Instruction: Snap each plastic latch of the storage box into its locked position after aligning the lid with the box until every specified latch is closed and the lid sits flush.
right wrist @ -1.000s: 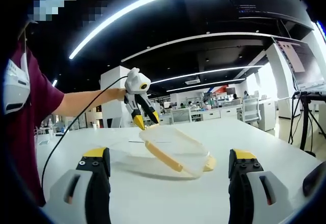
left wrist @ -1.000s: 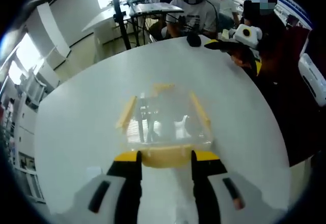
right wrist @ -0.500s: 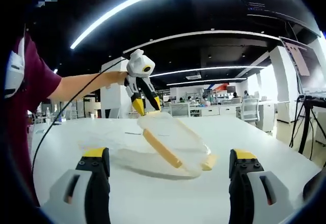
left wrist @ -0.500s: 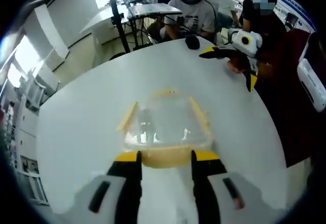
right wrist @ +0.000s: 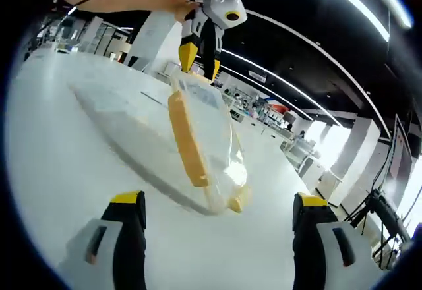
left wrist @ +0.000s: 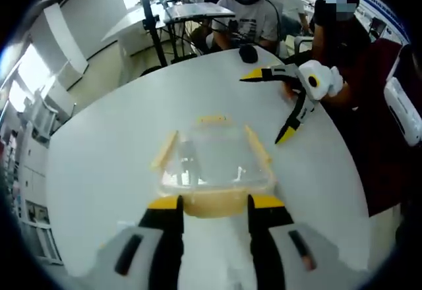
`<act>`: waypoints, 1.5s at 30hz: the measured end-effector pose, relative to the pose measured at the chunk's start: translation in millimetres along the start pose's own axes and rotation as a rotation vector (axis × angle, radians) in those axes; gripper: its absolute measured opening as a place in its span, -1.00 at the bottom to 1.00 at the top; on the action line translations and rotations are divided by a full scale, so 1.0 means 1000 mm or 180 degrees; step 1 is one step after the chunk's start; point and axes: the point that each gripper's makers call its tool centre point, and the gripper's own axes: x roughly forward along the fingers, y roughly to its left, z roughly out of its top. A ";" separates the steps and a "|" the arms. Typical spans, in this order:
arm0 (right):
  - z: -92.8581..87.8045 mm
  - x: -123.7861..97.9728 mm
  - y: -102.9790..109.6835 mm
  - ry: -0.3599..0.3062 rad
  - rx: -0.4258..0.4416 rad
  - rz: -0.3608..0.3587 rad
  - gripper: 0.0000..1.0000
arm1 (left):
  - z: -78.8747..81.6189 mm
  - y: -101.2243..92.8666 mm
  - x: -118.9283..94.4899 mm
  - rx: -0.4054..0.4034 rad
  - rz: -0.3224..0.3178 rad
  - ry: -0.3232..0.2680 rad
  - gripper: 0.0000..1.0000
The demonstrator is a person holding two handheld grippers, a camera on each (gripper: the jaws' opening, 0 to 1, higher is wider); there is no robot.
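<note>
While my left gripper (left wrist: 214,201) stays clamped on the box's (left wrist: 214,165) near latch (left wrist: 212,204), my right gripper (right wrist: 214,204) swings in, jaws wide and empty. It looks ready for a side latch (right wrist: 186,138).

No words, brand names or numbers can be read in either view. The wall boards (left wrist: 369,0) behind the seated people in the left gripper view carry print that is too small and blurred to make out. The hanging panel (right wrist: 403,146) at the edge of the right gripper view is likewise too dim to read. The clear box (left wrist: 214,158) with its yellow latches bears no legible label.
</note>
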 end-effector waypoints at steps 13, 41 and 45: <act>-0.007 0.012 -0.019 0.0166 -0.0519 -0.0197 0.55 | 0.001 0.002 -0.001 -0.0009 -0.0028 0.0009 -0.27; -0.005 0.037 -0.005 0.0244 -0.1089 -0.0064 -0.10 | 0.001 -0.004 -0.001 -0.0008 -0.0090 0.0100 -0.27; -0.003 0.038 0.003 0.0209 -0.1197 0.0008 -0.31 | 0.001 -0.003 -0.001 -0.0011 -0.0091 0.0103 -0.27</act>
